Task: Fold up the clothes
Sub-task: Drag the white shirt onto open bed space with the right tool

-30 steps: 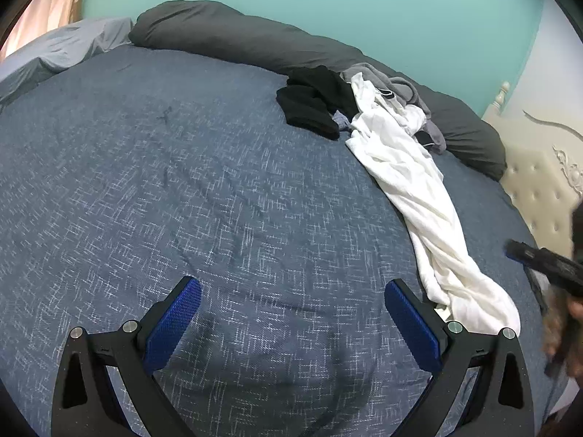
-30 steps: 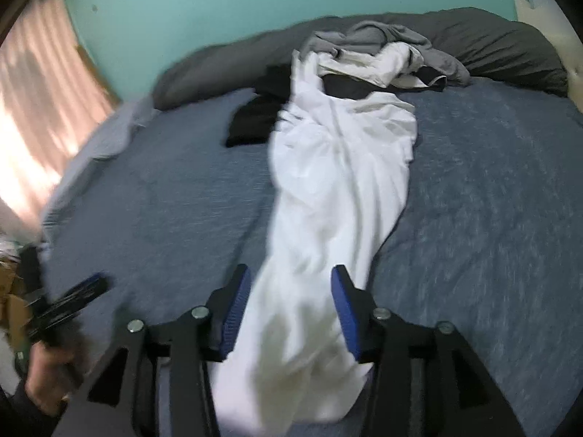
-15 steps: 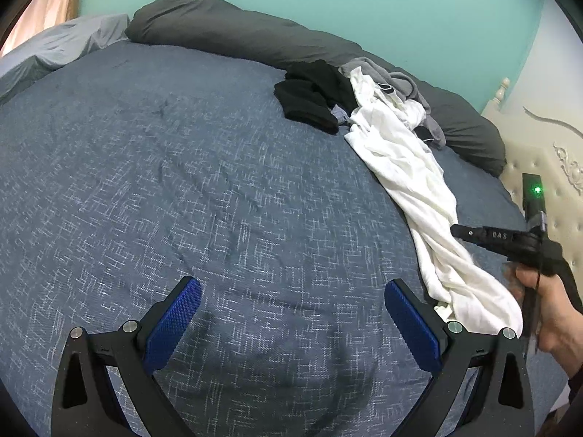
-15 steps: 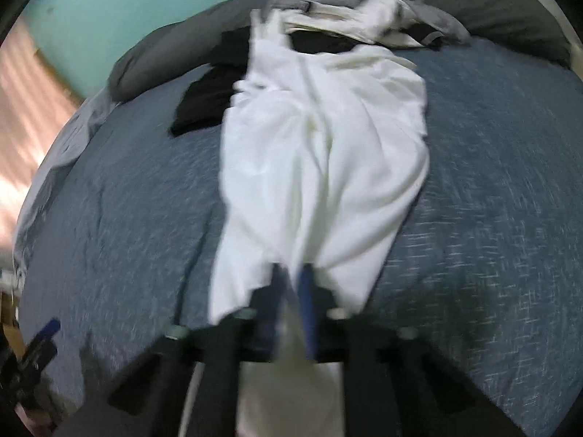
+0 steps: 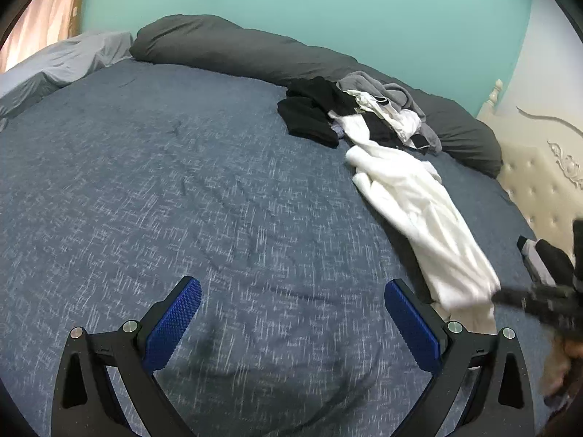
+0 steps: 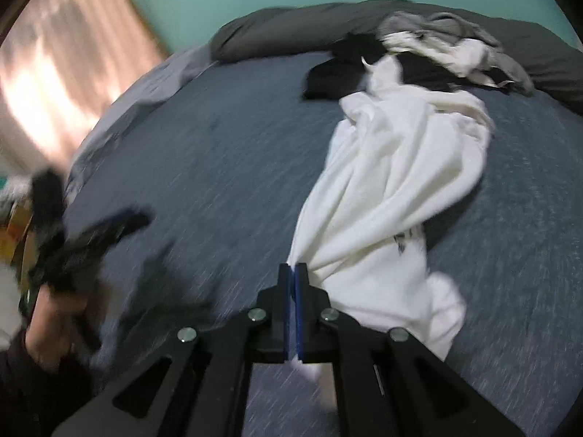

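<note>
— So, what's on the left?
— The left gripper (image 5: 291, 313) hangs over bare blue bed (image 5: 182, 189), blue pads spread wide, nothing between them.
— And the clothes?
— A white garment (image 6: 397, 189) lies stretched across the bed, trailing from a heap of black and grey clothes (image 5: 349, 116) near the dark pillows (image 5: 226, 47).
— The right side?
— The right gripper (image 6: 292, 273) is pinched closed on the white garment's near edge.
</note>
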A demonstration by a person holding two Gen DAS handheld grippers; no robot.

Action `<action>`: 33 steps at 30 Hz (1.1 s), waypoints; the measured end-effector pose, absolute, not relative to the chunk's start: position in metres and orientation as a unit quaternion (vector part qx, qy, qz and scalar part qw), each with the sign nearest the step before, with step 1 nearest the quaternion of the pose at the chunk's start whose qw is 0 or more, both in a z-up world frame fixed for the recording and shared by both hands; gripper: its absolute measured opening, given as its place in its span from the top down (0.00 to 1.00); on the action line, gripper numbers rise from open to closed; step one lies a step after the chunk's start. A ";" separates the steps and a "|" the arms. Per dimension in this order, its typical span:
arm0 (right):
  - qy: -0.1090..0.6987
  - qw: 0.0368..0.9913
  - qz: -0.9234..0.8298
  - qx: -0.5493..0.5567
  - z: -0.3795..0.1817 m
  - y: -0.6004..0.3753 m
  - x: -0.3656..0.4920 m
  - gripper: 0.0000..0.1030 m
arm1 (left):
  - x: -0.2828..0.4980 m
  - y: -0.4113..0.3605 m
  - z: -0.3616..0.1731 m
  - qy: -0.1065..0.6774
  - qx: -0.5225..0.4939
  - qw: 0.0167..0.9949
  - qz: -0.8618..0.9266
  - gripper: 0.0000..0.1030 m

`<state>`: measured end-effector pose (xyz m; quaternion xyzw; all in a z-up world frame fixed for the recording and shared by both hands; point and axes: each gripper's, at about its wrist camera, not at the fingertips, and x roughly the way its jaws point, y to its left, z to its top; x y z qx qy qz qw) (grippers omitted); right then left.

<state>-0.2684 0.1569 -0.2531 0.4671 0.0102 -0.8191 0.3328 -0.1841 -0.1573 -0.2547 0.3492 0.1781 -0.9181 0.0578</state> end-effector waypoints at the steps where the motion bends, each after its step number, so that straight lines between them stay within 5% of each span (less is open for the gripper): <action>1: 0.010 0.342 -0.812 0.473 -0.255 0.154 -0.260 0.98 | -0.182 -0.157 -0.255 0.178 0.350 0.057 -0.918 0.00; 13: -0.092 0.317 -0.832 0.447 -0.233 0.199 -0.248 0.93 | -0.174 -0.155 -0.253 0.174 0.351 0.053 -0.919 0.00; 17: -0.129 0.234 -0.848 0.458 -0.241 0.227 -0.284 0.58 | -0.178 -0.153 -0.253 0.175 0.353 0.046 -0.918 0.00; 20: -0.146 0.196 -0.844 0.478 -0.257 0.233 -0.315 0.48 | -0.179 -0.152 -0.254 0.170 0.354 0.047 -0.919 0.00; 33: -0.207 0.136 -0.820 0.517 -0.327 0.241 -0.404 0.45 | -0.182 -0.157 -0.258 0.170 0.359 0.051 -0.916 0.00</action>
